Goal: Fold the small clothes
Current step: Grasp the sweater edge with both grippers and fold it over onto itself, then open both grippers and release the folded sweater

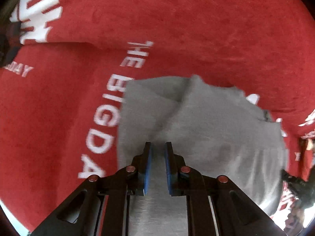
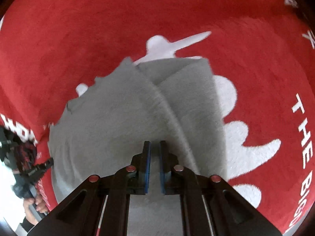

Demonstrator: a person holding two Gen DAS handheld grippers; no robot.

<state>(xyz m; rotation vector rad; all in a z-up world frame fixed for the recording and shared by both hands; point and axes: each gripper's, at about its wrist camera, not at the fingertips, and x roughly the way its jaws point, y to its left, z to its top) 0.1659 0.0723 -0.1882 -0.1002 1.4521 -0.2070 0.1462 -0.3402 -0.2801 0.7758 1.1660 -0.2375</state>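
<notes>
A small grey garment point(image 1: 206, 122) lies partly folded on a red cloth with white lettering; overlapping flaps meet in a crease at its far end. It also shows in the right wrist view point(image 2: 122, 118), with a long diagonal fold. My left gripper point(image 1: 157, 144) hovers over the garment's near edge, its blue-padded jaws a narrow gap apart with nothing between them. My right gripper point(image 2: 155, 143) hangs over the garment's middle, its jaws also slightly apart and empty. The other gripper and the hand holding it point(image 2: 29, 177) appear at the left edge of the right wrist view.
The red cloth point(image 1: 196, 29) covers the whole work surface and carries white letters point(image 1: 102, 118) and white shapes point(image 2: 236, 129). A dark object point(image 1: 7, 45) sits at the far left edge.
</notes>
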